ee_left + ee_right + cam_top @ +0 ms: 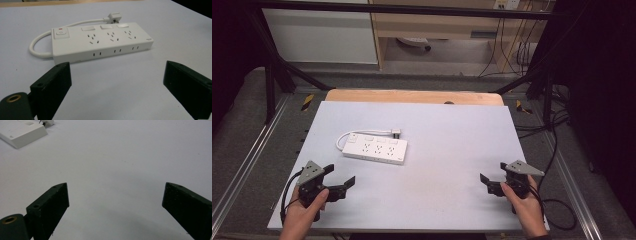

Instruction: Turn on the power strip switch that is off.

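White bench (452,150) carries a power strip (375,150) with looped cord (343,140), unobstructed before the left gripper (341,176); both it and the right gripper (490,181) gape empty.

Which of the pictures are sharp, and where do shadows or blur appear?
High view: soft, even light, dark edges. Left gripper view: power strip sharp, left gripper jaws slightly blurred. Right gripper view: faint shadow on the table between the right gripper jaws.
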A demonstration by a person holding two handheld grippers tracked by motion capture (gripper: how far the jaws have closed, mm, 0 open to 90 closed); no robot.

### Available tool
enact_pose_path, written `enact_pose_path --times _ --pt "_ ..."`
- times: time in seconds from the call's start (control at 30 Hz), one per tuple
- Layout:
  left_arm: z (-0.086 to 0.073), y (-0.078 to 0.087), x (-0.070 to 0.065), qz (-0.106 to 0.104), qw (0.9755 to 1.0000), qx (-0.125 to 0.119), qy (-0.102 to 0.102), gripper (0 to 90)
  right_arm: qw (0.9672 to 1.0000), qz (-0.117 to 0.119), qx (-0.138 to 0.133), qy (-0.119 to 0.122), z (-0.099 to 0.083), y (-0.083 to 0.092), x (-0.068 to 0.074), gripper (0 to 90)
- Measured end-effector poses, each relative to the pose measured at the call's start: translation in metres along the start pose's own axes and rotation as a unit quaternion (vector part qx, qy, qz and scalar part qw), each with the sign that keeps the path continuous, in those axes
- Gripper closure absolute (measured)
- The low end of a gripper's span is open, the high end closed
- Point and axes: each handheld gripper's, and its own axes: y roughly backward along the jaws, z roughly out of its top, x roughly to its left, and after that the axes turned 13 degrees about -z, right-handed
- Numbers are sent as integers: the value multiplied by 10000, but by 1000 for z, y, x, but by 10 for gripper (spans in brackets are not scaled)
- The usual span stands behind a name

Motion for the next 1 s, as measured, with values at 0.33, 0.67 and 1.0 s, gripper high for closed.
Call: enact_pose_path --times 0.33,0.67,1.0 --pt "1 -1 -4 -10 10000 -29 36 83 10000 17 18 -73 0 1 1 50" --pt "5 -2 -11 -123 9998 -134 46 83 10000 -10 48 32 1 -2 4 46" --pt "21 -8 -14 -545 9960 -513 490 89 10000 38 27 -36 1 -2 3 63"
